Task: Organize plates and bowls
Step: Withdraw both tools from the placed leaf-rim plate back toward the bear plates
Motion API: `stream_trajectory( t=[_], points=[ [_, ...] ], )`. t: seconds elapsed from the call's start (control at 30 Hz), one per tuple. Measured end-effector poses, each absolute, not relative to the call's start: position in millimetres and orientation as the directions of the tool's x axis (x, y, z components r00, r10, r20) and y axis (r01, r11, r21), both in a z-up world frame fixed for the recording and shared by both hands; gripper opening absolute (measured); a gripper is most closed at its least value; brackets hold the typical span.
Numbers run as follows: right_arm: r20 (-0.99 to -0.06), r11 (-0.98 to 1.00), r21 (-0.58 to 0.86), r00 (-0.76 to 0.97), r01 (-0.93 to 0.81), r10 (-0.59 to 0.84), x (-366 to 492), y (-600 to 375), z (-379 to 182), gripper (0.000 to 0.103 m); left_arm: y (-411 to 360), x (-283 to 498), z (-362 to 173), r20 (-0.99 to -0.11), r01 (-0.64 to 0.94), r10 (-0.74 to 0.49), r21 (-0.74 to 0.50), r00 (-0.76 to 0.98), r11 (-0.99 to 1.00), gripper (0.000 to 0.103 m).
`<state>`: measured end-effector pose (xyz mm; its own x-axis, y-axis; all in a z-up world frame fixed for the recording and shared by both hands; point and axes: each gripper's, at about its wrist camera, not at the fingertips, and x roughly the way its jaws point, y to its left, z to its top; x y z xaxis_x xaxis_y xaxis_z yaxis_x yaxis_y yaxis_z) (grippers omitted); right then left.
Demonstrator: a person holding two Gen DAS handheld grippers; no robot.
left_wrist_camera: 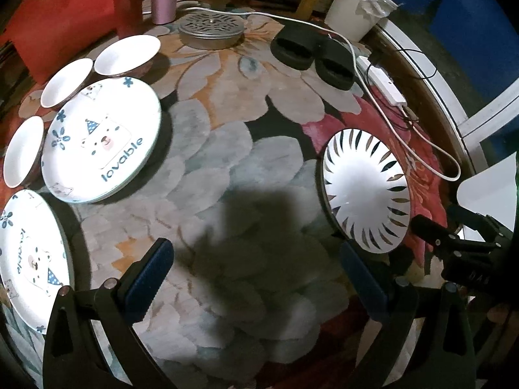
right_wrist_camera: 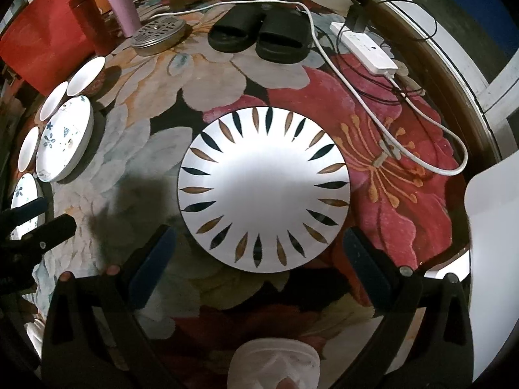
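Leaf-pattern plate [right_wrist_camera: 264,188]: lies flat on rug [right_wrist_camera: 207,81], apart from bear plates [right_wrist_camera: 65,139] and bowls [right_wrist_camera: 86,74]; right claw [right_wrist_camera: 259,259] wide, empty, poised before rim; left claw [left_wrist_camera: 256,278] wide, empty; next, presumably rim grasp.

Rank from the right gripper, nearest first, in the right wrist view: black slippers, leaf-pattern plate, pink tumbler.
Measured from the right gripper, which is open:
1. Leaf-pattern plate, straight ahead on the floral rug, its near rim just ahead of the fingertips.
2. Black slippers, beyond the plate, at the rug's far side, centre.
3. Pink tumbler, farthest, in the far left corner beside the red boxes.
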<state>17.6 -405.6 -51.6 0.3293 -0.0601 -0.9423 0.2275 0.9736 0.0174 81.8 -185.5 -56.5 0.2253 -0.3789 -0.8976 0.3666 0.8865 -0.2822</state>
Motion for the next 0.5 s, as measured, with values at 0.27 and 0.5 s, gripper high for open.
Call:
stream_trajectory(
  t=[0.27, 0.5],
  points=[
    [-0.941, 0.978, 0.017, 0.334, 0.208, -0.055, 20, -391, -47, 0.103, -166, 83, -55, -0.897, 0.339, -0.372, -0.282, 0.238, 0.898, 0.102],
    [-0.942, 0.983, 0.013, 0.332, 0.183, -0.05, 23, -378, -46, 0.103, -145, 84, -58, -0.898, 0.3, -0.36, -0.281, 0.252, 0.912, 0.102]
  ],
)
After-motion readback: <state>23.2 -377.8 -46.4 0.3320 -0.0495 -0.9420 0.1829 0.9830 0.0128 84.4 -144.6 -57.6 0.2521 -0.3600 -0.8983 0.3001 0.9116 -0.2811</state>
